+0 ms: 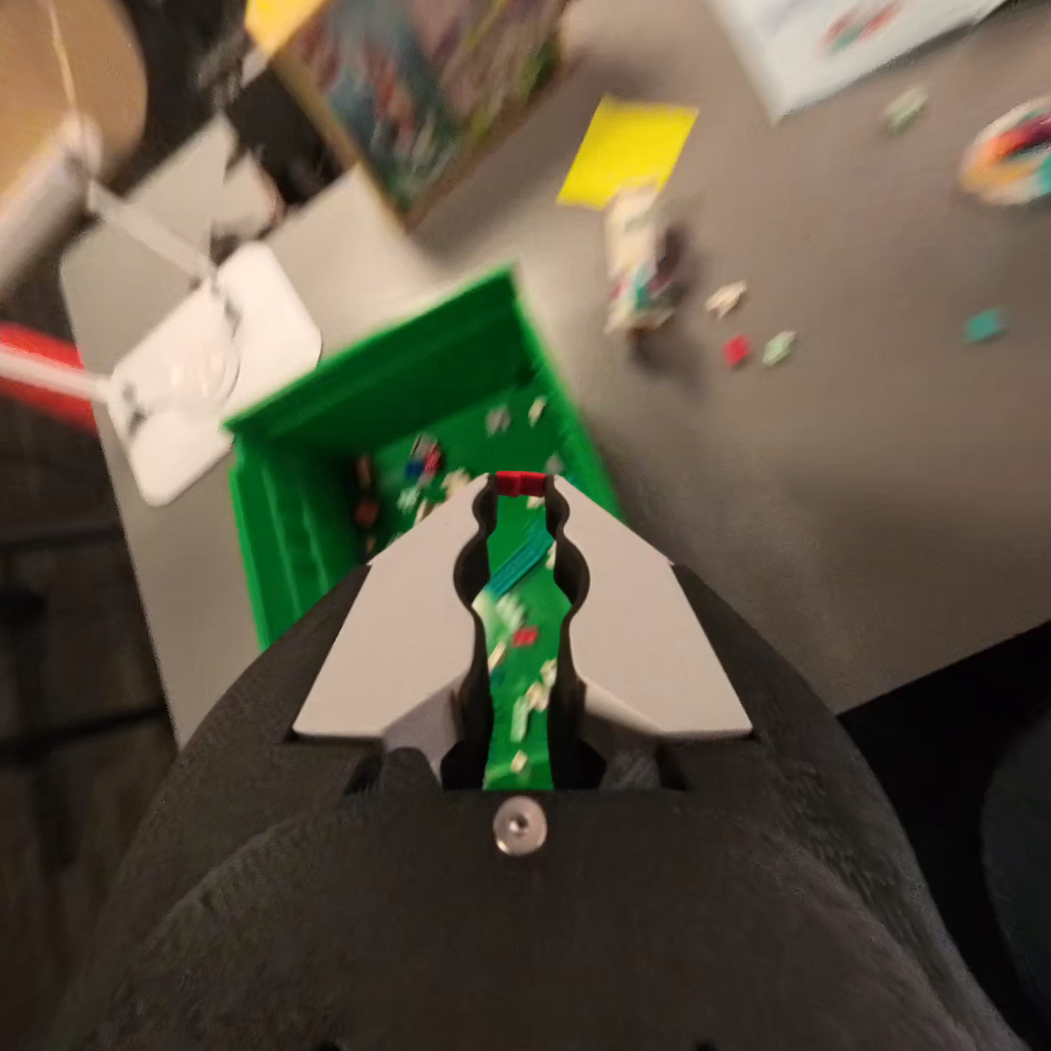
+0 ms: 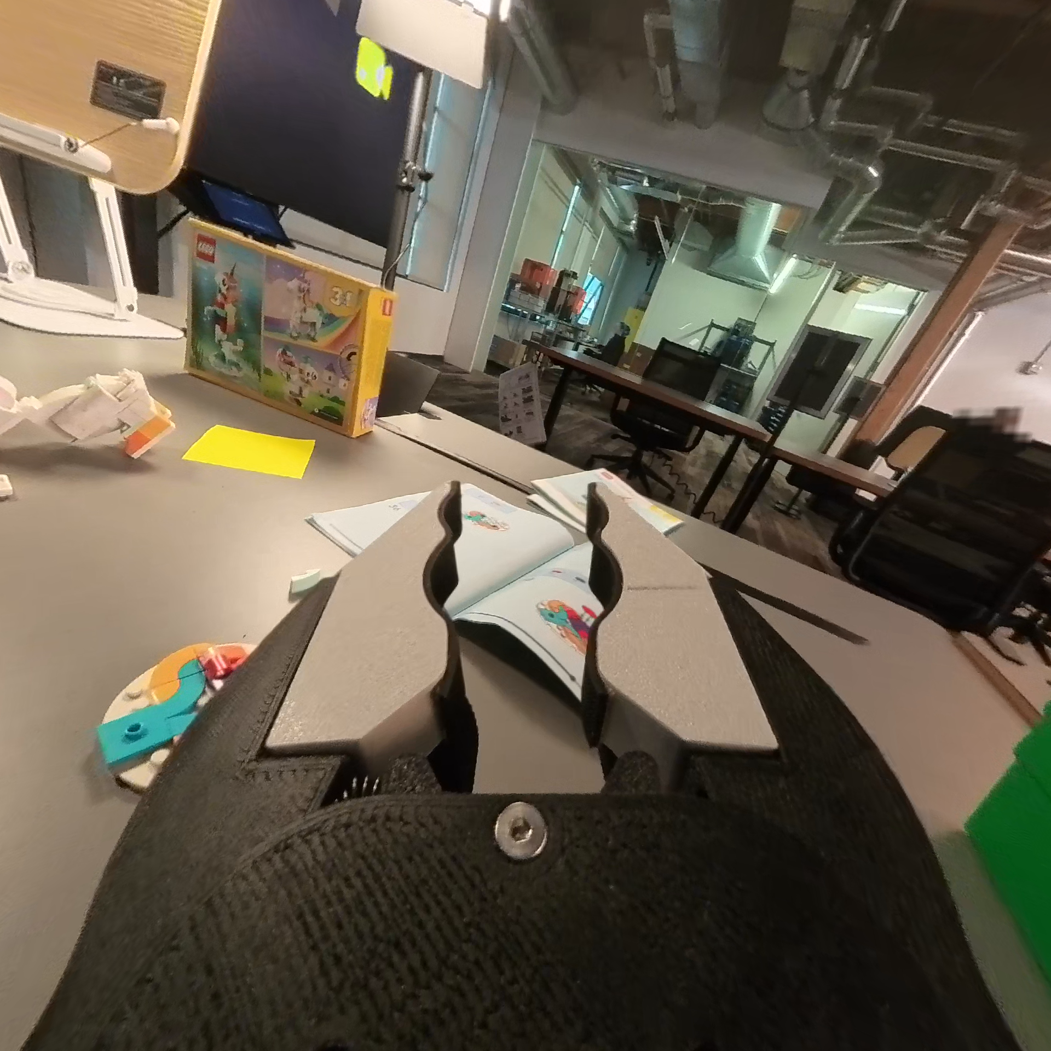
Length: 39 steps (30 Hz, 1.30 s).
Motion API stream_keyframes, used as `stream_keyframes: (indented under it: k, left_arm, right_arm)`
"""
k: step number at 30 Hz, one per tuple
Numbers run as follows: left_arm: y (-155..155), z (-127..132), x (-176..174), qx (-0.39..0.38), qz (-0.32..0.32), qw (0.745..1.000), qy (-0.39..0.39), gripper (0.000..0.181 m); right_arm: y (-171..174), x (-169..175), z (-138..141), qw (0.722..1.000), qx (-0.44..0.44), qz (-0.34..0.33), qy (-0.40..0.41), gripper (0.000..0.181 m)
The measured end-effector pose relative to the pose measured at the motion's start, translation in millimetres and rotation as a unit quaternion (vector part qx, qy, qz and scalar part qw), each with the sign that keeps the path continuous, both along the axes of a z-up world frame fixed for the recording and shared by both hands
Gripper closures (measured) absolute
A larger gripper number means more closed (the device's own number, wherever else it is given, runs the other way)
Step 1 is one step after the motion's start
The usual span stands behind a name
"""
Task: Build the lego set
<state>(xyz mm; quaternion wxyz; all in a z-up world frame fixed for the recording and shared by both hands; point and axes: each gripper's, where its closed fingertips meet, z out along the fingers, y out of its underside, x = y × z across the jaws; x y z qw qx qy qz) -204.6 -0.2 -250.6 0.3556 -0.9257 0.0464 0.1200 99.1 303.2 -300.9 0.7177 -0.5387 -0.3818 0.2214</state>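
Small red brick (image 1: 518, 483) pinched crosswise between tong tips, above green bin (image 1: 398, 369) of loose pieces.

Red brick (image 1: 518, 483), green bin (image 1: 398, 369), yellow paper (image 2: 249, 450), grey table (image 2: 142, 569).

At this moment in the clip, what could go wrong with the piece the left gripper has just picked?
The left gripper pinches the small red lego brick only at its very fingertips, so it might slip and drop back among the loose pieces in the green plastic bin. The left wrist view is motion-blurred, suggesting a fast move that could shake it loose.
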Motion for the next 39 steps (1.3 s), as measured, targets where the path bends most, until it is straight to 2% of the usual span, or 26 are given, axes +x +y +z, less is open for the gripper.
stream_keyframes:
  k: [3,5,7,11,13,16,17,19,20,22,24,25,27,28,29,30,35,39]
  left_arm:
    - [42.8,29.5,74.2,0.081,-0.088,0.993,0.007,0.166]
    - [70.3,33.2,123.4,0.123,-0.148,0.981,0.008,0.166]
    - [98.4,23.5,161.7,0.153,-0.192,0.969,0.006,0.166]
    - [147.5,-20.6,215.6,0.198,-0.274,0.941,-0.011,0.166]
    - [162.1,-34.4,233.0,0.245,-0.313,0.918,-0.002,0.166]
    - [173.1,-46.5,252.0,0.304,-0.364,0.88,-0.011,0.166]
    - [175.2,-47.6,256.8,0.318,-0.376,0.87,-0.031,0.166]
    - [179.7,-46.8,262.8,0.341,-0.395,0.851,-0.067,0.166]
    - [182.6,-44.0,265.1,0.351,-0.4,0.842,-0.089,0.167]
    - [186.4,-34.1,268.6,0.381,-0.404,0.822,-0.127,0.167]
    - [188.4,-30.5,272.2,0.399,-0.411,0.81,-0.128,0.167]
    - [187.3,-29.6,275.4,0.404,-0.419,0.804,-0.121,0.167]
    - [184.5,-26.2,279.6,0.416,-0.427,0.795,-0.112,0.167]
    - [183.3,-24.8,280.9,0.42,-0.43,0.791,-0.112,0.167]
    - [181.6,-24.5,283.1,0.42,-0.435,0.788,-0.116,0.167]
    - [180.0,-24.3,285.4,0.42,-0.439,0.785,-0.119,0.167]
    - [178.4,-27.4,288.1,0.414,-0.446,0.784,-0.119,0.167]
    - [180.5,-35.0,286.4,0.401,-0.447,0.79,-0.124,0.167]
  right_arm:
    - [8.6,11.2,4.6,1.0,-0.012,-0.015,0.023,0.139]
    - [13.7,18.4,6.9,0.999,-0.017,-0.024,0.035,0.139]
    - [17.1,21.8,6.8,0.999,-0.02,-0.027,0.037,0.139]
    - [14.4,19.8,10.5,0.999,-0.026,-0.005,0.039,0.139]
    - [3.7,16.4,20.3,0.996,-0.04,0.039,0.066,0.14]
    - [-37.1,0.4,32.3,0.974,-0.073,0.198,0.086,0.147]
    - [-55.4,-5.3,33.5,0.957,-0.086,0.264,0.083,0.148]
    - [-97.4,-10.6,36.1,0.902,-0.119,0.408,0.079,0.153]
    - [-108.4,-11.0,38.5,0.876,-0.145,0.45,0.09,0.157]
    - [-111.3,-16.8,33.6,0.841,-0.224,0.482,0.101,0.161]
    - [-112.6,-23.0,24.7,0.789,-0.327,0.51,0.101,0.159]
    - [-113.2,-24.4,23.3,0.752,-0.381,0.526,0.112,0.154]
    - [-114.0,-21.3,31.3,0.654,-0.476,0.566,0.16,0.155]
    - [-110.9,-21.8,30.7,0.614,-0.517,0.569,0.178,0.155]
    - [-110.5,-22.4,28.4,0.581,-0.548,0.572,0.185,0.157]
    - [-111.3,-24.9,23.3,0.561,-0.574,0.568,0.181,0.159]
    - [-127.9,-29.2,23.2,0.522,-0.593,0.591,0.162,0.169]
    - [-128.1,-29.2,21.2,0.525,-0.594,0.589,0.158,0.168]
